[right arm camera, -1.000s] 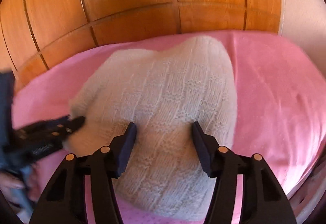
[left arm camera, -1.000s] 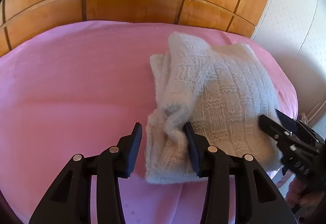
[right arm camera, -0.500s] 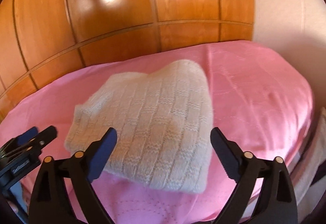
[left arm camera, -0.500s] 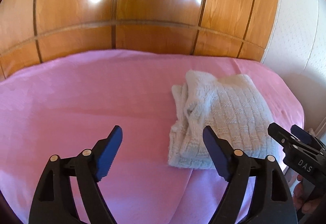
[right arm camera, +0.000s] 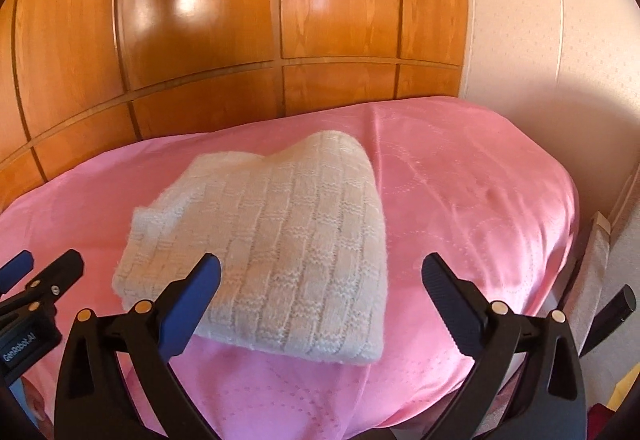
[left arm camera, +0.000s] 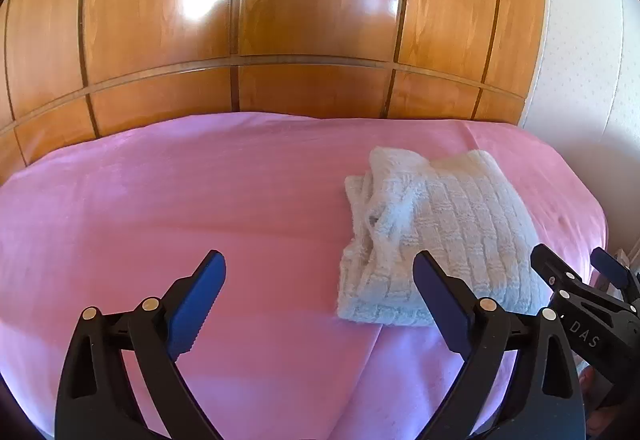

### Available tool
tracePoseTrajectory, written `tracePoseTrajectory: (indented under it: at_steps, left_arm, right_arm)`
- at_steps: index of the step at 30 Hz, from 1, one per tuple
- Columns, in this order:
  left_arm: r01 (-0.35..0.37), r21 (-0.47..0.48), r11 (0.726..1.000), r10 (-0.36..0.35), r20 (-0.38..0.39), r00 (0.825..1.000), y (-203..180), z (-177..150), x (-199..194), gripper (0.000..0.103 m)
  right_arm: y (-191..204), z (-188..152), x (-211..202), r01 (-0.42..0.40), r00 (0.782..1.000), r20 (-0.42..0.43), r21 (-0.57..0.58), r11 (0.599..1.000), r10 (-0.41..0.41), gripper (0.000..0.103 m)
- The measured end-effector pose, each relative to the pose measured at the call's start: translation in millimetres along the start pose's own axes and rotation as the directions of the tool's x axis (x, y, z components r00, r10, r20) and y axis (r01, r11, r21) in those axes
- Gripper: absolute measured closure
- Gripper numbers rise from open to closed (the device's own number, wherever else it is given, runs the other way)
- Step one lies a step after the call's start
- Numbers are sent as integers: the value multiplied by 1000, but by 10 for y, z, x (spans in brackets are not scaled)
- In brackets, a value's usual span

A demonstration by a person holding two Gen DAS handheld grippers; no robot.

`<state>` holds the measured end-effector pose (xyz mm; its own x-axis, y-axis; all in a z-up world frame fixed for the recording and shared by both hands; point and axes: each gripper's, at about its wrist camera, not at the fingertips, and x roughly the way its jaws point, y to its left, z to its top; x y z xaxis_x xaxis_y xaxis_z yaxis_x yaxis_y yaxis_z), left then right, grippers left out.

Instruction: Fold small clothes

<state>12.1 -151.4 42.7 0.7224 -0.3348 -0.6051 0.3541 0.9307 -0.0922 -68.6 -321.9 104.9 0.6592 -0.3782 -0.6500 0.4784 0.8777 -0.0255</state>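
1. The white knit sweater is small and fluffy, with a bumpy square pattern. It is folded into a thick bundle. It lies in the middle of the right wrist view and at the right of the left wrist view, where its left side looks bunched and wrinkly.
2. It rests on a pink bedspread. A shiny brown wooden wardrobe fills the top of both views, and a pale wall stands at the upper right. Nothing lies on top of the sweater.
3. The left gripper is low in its frame, its jaws opening wide with only pink cloth between them.
4. The right gripper hovers just in front of the sweater's near edge. Its jaws are opening wide too and pinch nothing.
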Motion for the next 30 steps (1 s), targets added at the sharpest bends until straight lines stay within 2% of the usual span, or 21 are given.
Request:
tracePoseTrajectory:
  at_steps: [4,30]
  left_arm:
    - [-3,5,1000,3,7,1000,-9,10,-20,5]
    - [-25,12,1000,24,20,999,-17,30,-45,5]
  right_arm:
    - [-7,10,-27,6,1000,12,-1,1000,-6,3]
    - [89,16,-50,-7,1000,15,-14,1000,8,3]
